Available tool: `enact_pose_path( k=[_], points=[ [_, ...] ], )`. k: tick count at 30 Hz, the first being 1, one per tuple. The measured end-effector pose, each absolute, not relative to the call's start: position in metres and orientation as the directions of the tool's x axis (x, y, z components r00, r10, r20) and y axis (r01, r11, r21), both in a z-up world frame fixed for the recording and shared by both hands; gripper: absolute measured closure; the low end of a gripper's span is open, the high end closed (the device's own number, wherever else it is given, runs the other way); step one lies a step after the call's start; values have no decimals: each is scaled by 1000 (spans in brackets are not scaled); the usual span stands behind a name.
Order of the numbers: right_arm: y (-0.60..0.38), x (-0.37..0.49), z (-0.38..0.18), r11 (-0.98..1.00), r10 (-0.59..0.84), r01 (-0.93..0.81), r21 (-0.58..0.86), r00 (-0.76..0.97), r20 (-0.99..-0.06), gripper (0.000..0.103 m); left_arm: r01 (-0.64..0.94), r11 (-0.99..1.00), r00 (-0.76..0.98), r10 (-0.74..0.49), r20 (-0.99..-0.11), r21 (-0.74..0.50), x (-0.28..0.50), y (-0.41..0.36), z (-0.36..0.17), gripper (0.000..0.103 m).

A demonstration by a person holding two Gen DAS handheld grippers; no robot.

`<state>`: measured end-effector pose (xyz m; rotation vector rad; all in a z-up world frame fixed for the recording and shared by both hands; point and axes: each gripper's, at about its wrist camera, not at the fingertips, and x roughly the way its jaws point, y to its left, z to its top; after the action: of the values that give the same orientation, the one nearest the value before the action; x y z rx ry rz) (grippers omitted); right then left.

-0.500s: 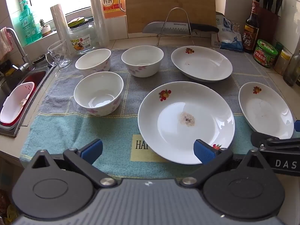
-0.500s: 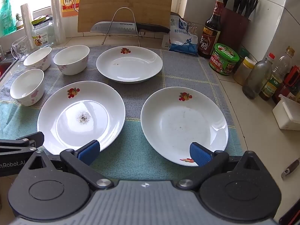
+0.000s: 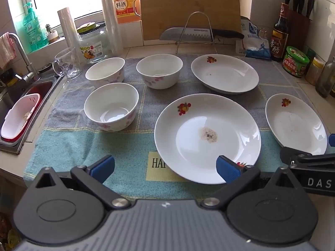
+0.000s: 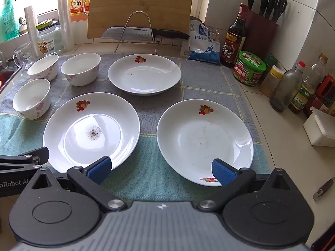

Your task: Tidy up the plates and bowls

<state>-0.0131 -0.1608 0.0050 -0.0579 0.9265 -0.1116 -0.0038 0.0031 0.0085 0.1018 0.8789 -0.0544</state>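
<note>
Three white plates with fruit prints lie on a towel: a stained near plate (image 3: 207,138) (image 4: 92,131), a far plate (image 3: 225,73) (image 4: 144,74) and a right plate (image 3: 295,123) (image 4: 205,140). Three white flowered bowls stand at the left: near bowl (image 3: 111,106) (image 4: 31,98), far left bowl (image 3: 104,72) (image 4: 43,67), far middle bowl (image 3: 159,71) (image 4: 80,69). My left gripper (image 3: 165,167) is open and empty above the towel's near edge, in front of the stained plate. My right gripper (image 4: 161,170) is open and empty, in front of the right plate.
A sink (image 3: 23,108) with a red-and-white basket lies at the left. A cutting board (image 3: 188,8), a knife on a wire rack (image 3: 199,34), jars and bottles (image 4: 249,68) and a knife block (image 4: 261,27) line the back and right. A white box (image 4: 320,127) sits at the right.
</note>
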Motion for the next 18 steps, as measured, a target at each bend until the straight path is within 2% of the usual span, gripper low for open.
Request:
enact_pose_path(
  k=[18],
  points=[
    [-161,-14,5,992,-125,71,-103,601,-789,0,90,993,638,-2,-770,72,-3,0,9,1]
  ],
)
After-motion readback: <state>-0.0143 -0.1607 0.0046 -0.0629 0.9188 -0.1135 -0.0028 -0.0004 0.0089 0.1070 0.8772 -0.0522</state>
